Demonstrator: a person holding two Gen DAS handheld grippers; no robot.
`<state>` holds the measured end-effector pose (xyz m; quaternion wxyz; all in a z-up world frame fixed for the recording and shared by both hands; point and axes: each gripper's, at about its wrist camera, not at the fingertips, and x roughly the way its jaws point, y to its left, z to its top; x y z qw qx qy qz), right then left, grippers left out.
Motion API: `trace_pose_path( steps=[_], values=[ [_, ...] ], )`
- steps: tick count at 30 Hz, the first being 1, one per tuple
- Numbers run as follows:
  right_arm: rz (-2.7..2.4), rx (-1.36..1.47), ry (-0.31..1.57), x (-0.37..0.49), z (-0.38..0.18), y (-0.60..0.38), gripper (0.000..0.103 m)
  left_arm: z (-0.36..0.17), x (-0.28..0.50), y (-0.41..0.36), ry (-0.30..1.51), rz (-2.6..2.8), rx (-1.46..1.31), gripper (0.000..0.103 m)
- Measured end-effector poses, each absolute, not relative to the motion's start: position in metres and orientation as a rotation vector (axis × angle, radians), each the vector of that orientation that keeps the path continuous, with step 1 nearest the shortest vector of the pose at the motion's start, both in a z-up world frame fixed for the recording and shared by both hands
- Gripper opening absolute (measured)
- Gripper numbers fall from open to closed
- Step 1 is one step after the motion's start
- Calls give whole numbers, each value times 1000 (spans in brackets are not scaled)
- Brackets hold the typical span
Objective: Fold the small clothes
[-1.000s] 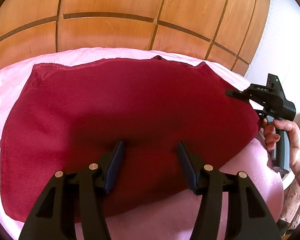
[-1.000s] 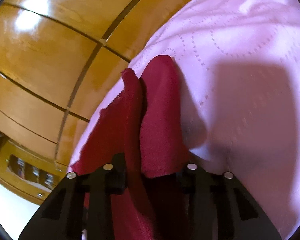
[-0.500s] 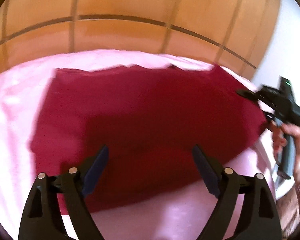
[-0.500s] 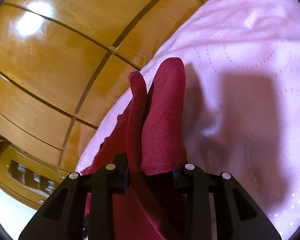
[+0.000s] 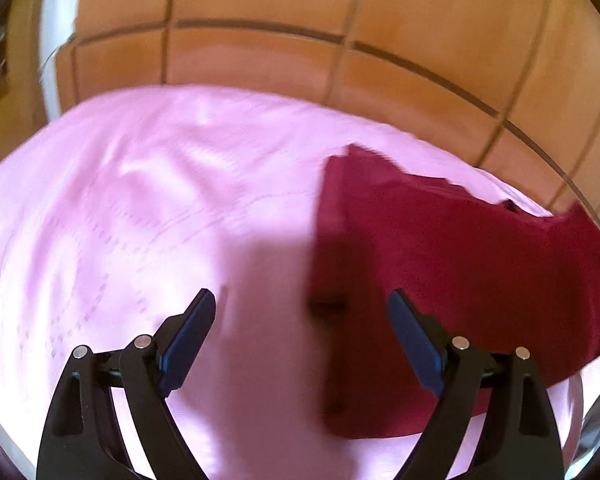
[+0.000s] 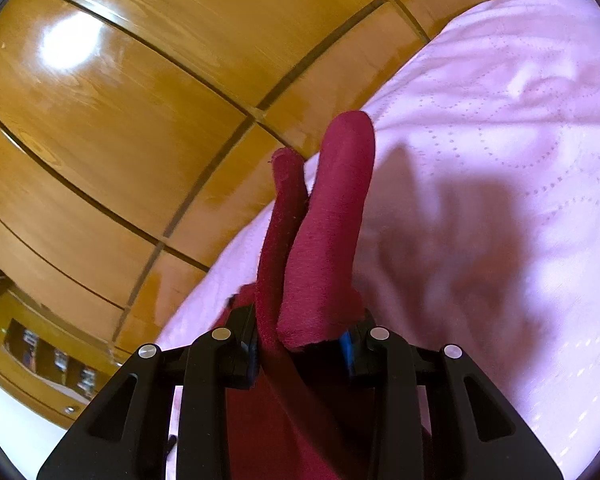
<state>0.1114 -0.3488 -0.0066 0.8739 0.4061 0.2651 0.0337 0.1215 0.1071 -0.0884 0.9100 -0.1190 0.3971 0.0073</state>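
Left wrist view: the left tongs (image 5: pixel 300 336) stand wide apart, nothing between them, over the pink quilted bed (image 5: pixel 140 220) — the dark red cloth (image 5: pixel 460 264) lies flat to their right. Right wrist view: the right tongs (image 6: pixel 300 346) are clamped on the cloth's bunched, soft-napped edge (image 6: pixel 324 248), lifted for a fold. Next, probably, the left tongs need a free corner.
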Motion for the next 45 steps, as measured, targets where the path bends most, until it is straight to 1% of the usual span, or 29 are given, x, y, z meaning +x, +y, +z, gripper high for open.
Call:
trace_pose_path(
  steps=[9, 18, 26, 30, 38, 40, 41, 42, 43, 45],
  values=[
    [135, 762, 527, 117, 31, -296, 29, -109, 114, 137, 835, 67, -287, 88],
    [216, 695, 559, 140, 44, -243, 29, -112, 111, 144, 812, 41, -312, 88],
    [306, 635, 636, 162, 27, -187, 29, -107, 100, 164, 805, 56, -382, 88],
    [333, 561, 677, 171, 17, -151, 29, -106, 94, 173, 798, 71, -407, 88],
    [362, 468, 763, 186, -16, -101, 29, -106, 88, 171, 806, 71, -383, 88],
    [357, 442, 782, 187, -23, -94, 36, -106, 87, 171, 807, 71, -386, 88],
    [368, 434, 793, 187, -27, -90, 45, -106, 87, 171, 809, 71, -387, 88],
    [399, 445, 805, 187, -30, -88, 59, -106, 87, 171, 811, 71, -387, 88],
    [449, 464, 818, 186, -34, -85, 64, -105, 87, 171, 812, 70, -387, 88],
    [487, 442, 804, 176, -31, -80, 66, -104, 87, 170, 814, 67, -391, 88]
  ],
)
